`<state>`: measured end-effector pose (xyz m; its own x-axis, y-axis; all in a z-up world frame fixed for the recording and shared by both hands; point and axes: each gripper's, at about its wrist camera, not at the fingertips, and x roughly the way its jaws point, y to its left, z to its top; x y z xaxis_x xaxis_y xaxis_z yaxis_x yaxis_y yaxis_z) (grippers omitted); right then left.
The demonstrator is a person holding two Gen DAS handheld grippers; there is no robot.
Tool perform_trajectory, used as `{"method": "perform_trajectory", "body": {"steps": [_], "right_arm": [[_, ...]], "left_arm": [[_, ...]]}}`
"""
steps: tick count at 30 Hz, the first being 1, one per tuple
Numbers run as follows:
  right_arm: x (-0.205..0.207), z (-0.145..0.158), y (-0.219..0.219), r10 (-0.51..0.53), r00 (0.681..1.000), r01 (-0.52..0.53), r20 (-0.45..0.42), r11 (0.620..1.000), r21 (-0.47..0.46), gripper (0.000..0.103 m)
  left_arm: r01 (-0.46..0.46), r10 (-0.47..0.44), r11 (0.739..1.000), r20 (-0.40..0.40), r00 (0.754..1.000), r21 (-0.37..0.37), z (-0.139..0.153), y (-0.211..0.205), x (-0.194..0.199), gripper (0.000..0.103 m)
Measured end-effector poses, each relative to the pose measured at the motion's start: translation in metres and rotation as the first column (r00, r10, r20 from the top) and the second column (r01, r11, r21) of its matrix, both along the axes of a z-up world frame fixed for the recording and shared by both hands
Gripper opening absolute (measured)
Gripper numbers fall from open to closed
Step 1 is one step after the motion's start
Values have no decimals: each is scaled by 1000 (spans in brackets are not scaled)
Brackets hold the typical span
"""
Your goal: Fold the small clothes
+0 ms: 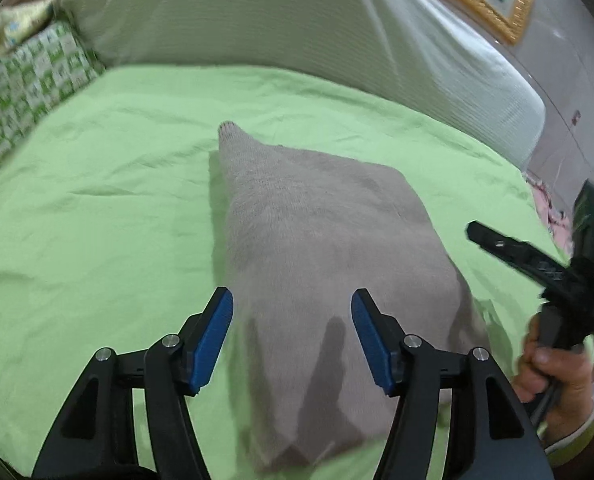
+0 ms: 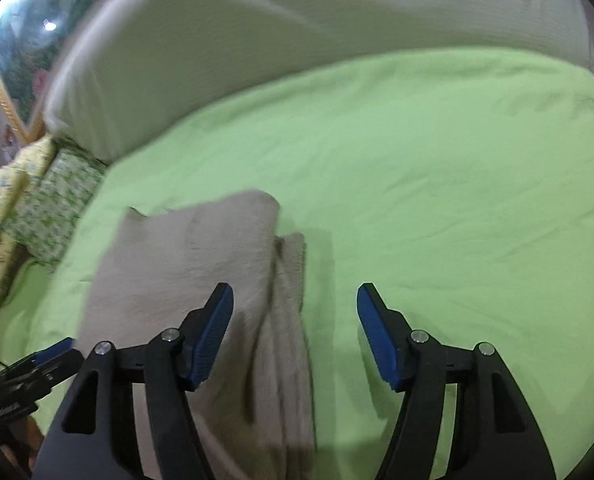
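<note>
Left hand-held gripper (image 1: 292, 308): blue pads (image 1: 213, 340) spread apart, gripping nothing, hanging over the near end of the grey knit garment (image 1: 321, 248). Right hand-held gripper (image 2: 295, 304): jaws likewise apart and empty, left pad over the garment's right edge, right pad over bare sheet. Garment lies folded on the green bed sheet (image 1: 97, 200), one corner pointing away. Person's hand (image 1: 553, 372) grips the right tool's handle. White pillow (image 1: 297, 16) beyond; patterned cushion (image 1: 25, 92) at left.
</note>
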<state>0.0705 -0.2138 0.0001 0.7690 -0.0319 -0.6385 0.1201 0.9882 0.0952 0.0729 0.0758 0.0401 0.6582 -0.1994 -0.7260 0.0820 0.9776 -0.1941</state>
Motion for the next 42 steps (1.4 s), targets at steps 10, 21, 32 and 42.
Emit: {"method": "perform_trajectory", "body": {"steps": [10, 21, 32, 42], "right_arm": [[-57, -53, 55, 4, 975, -98, -223, 905, -414, 62], [-81, -47, 29, -40, 981, -25, -191, 945, -325, 64], [-116, -27, 42, -40, 992, 9, -123, 969, -245, 66], [-133, -22, 61, 1, 995, -22, -104, 978, -209, 67]], "left_arm": [[-2, 4, 1000, -140, 990, 11, -58, 11, -40, 64], [-17, 8, 998, -156, 988, -55, -64, 22, -54, 65], [-35, 34, 999, -90, 995, -17, -31, 8, -89, 80], [-40, 40, 999, -81, 996, 1, -24, 8, -104, 80]]}}
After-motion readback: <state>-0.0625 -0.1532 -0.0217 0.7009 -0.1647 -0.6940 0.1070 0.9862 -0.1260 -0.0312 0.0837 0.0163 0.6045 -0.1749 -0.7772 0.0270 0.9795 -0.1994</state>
